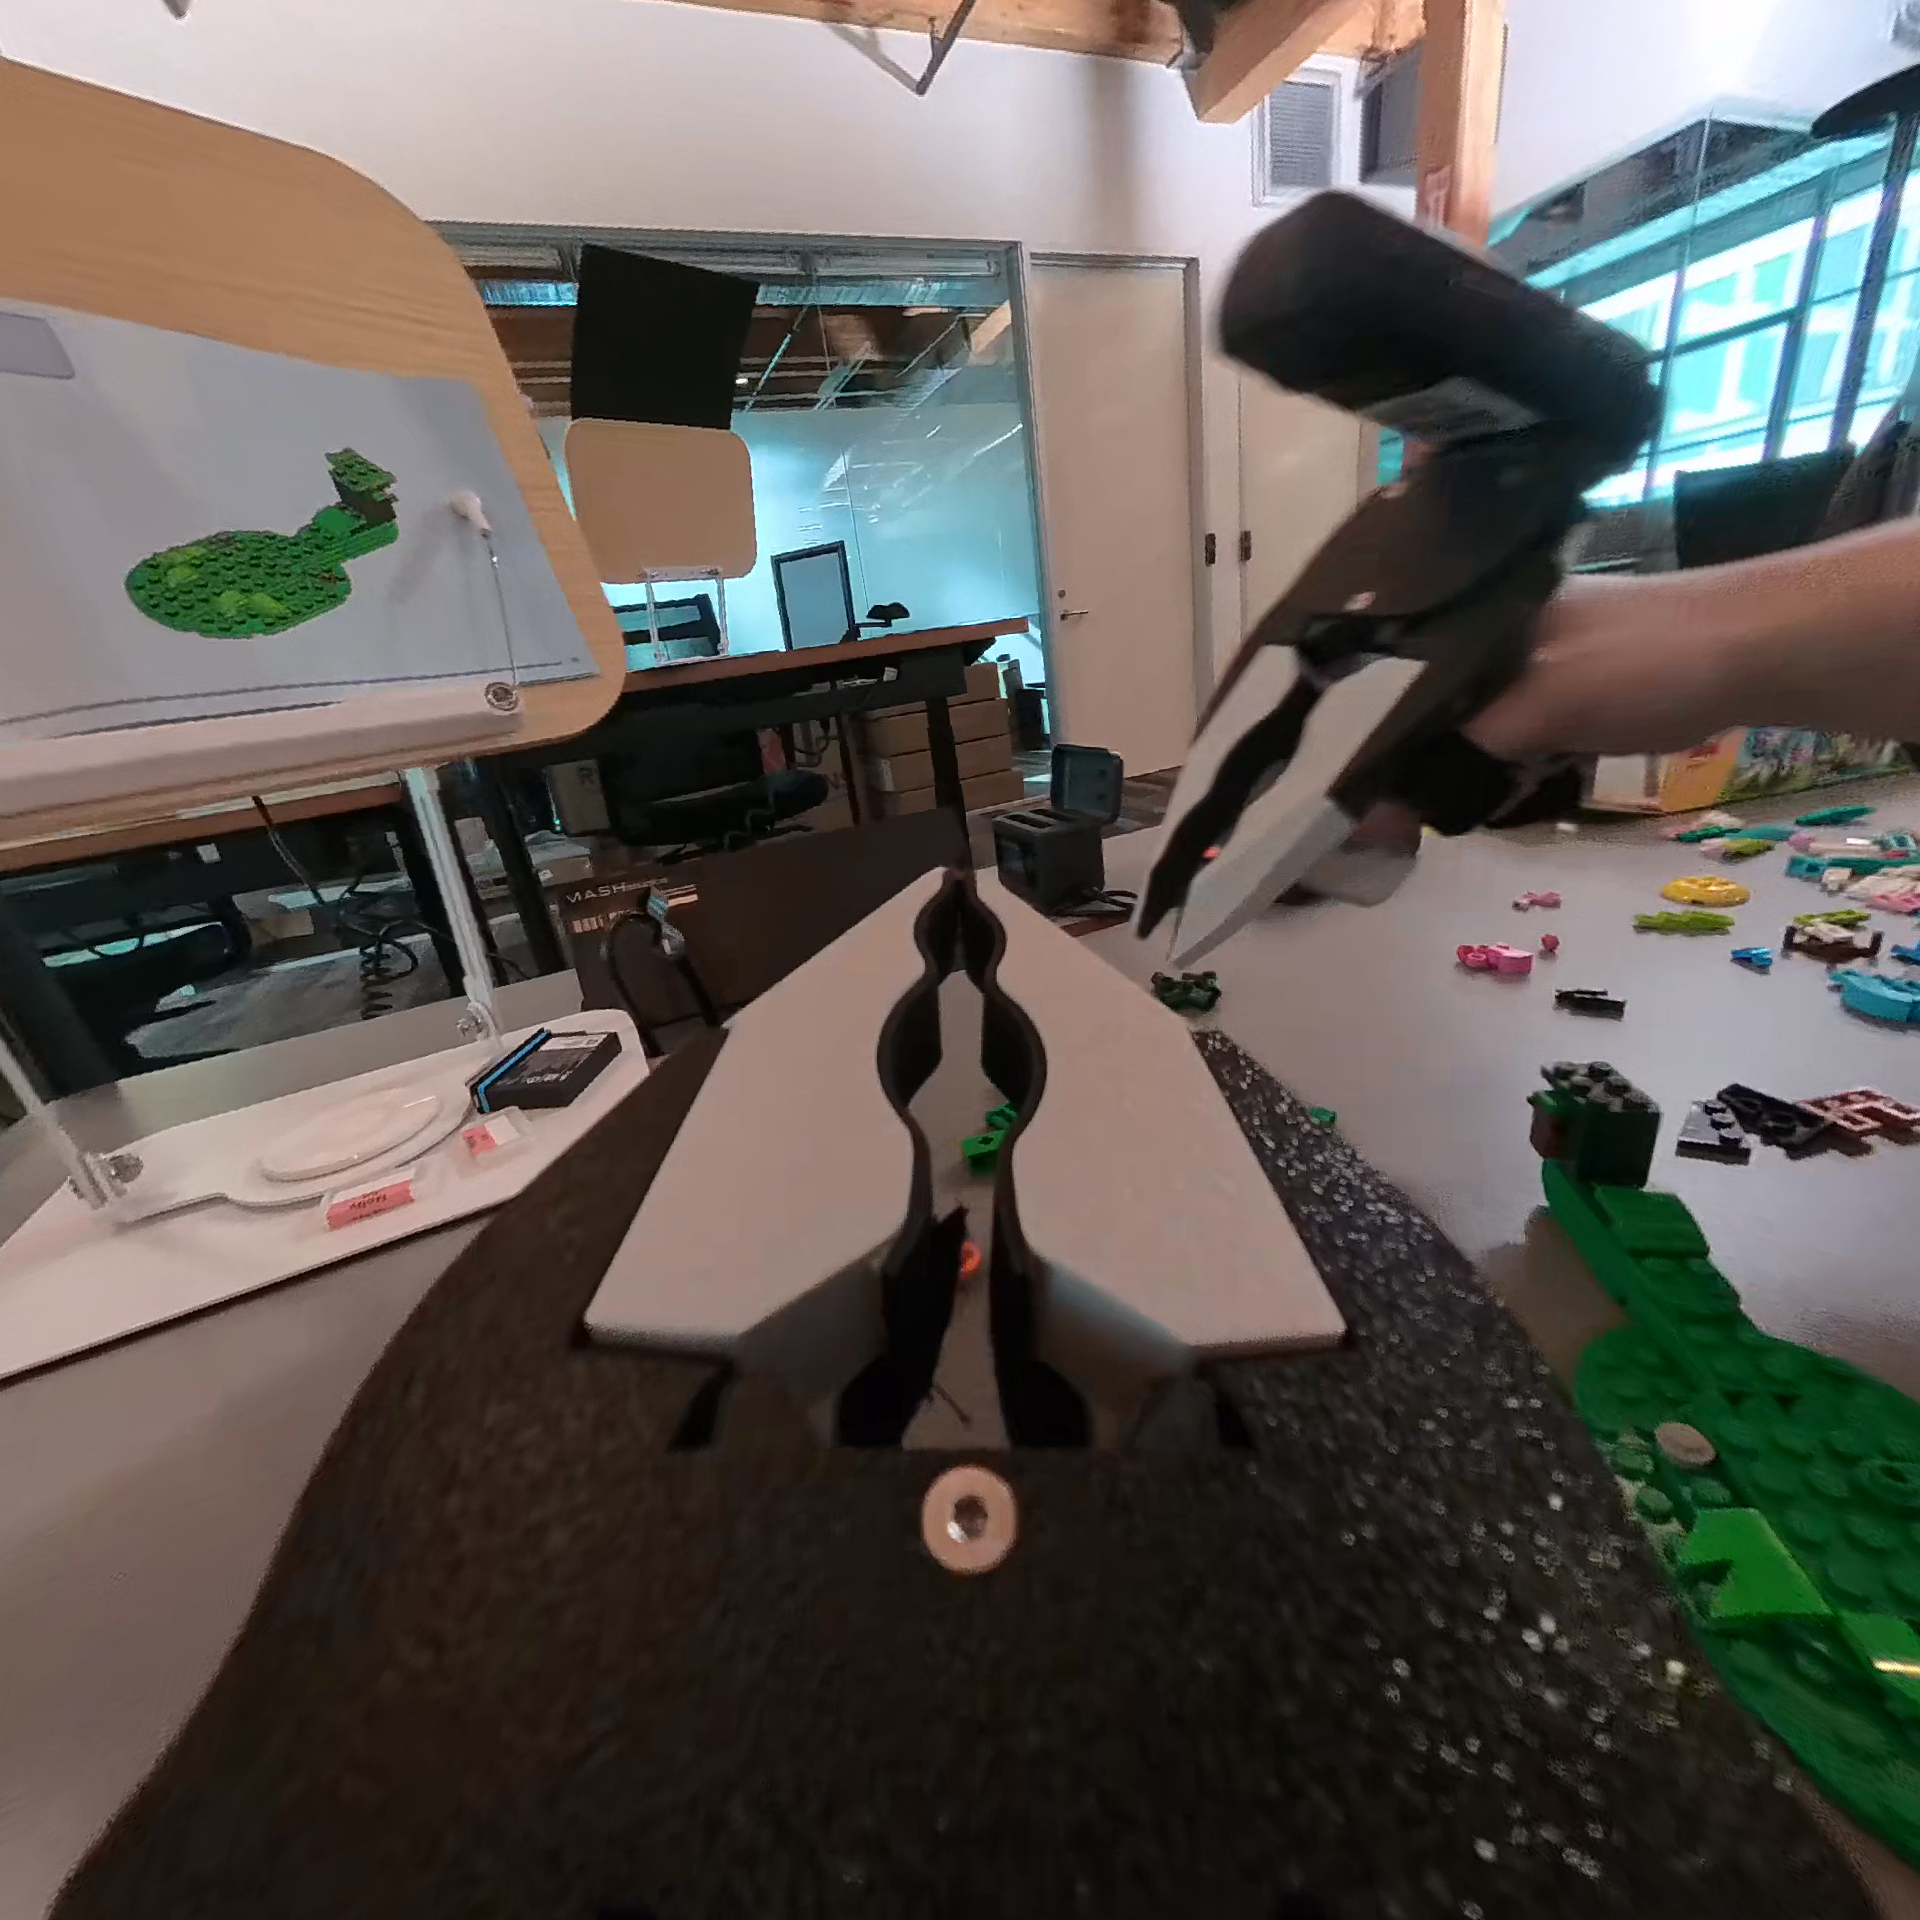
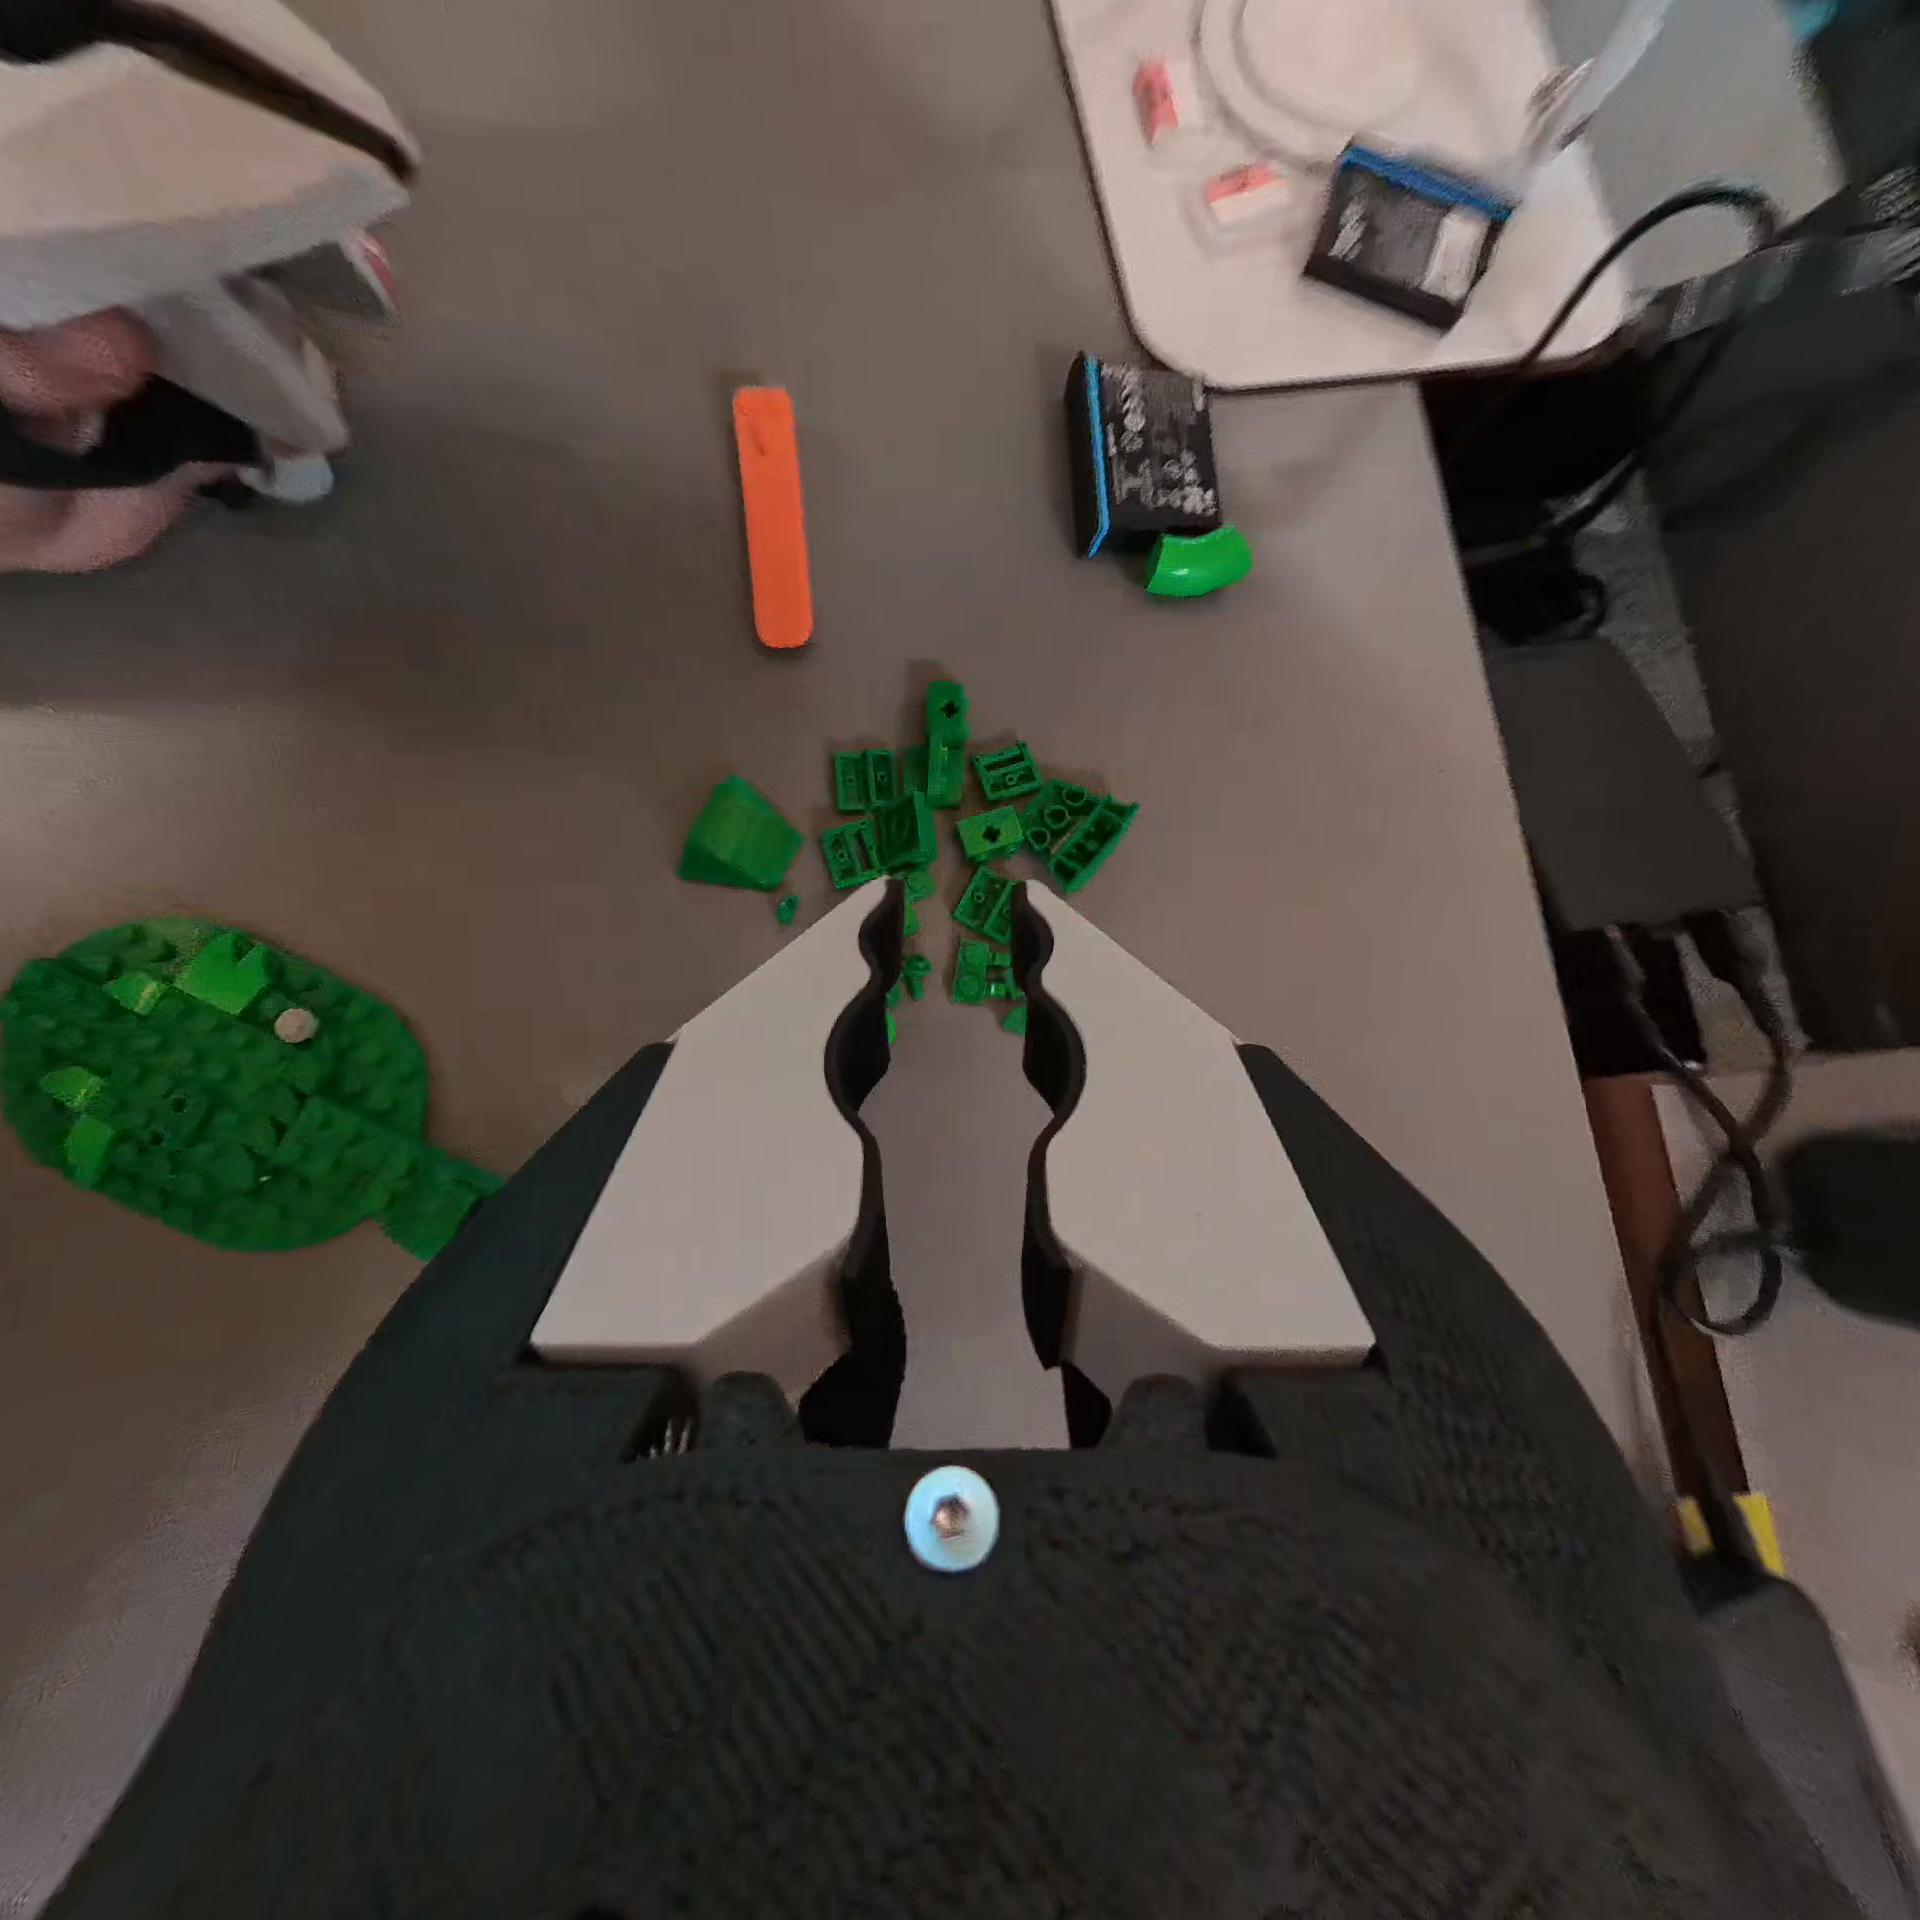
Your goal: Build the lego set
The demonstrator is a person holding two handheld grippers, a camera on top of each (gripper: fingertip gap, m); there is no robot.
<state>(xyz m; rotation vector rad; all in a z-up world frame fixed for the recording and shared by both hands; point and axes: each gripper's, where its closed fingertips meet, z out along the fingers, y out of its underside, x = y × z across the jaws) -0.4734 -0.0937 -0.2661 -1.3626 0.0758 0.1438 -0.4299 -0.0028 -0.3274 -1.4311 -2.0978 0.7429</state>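
My right gripper is open and empty, with its tips just above a pile of small green lego pieces on the grey table. The green lego build, a round studded plate with a neck, lies to its left. In the left wrist view the build is at the lower right, with a dark block stacked on its far end. My left gripper is shut with nothing in it, held above the table. The right gripper points down just ahead of it on the right.
An orange brick separator lies beyond the pile. A black box with a blue edge and a curved green piece lie at the far right. An instruction page on a stand is at the left. Loose coloured pieces lie at the far right. The gap from one gripper's tips to the other's is roughly 12 cm. Left tips and right tips are each some 15 cm from the build. Seen from the right wrist view as well.
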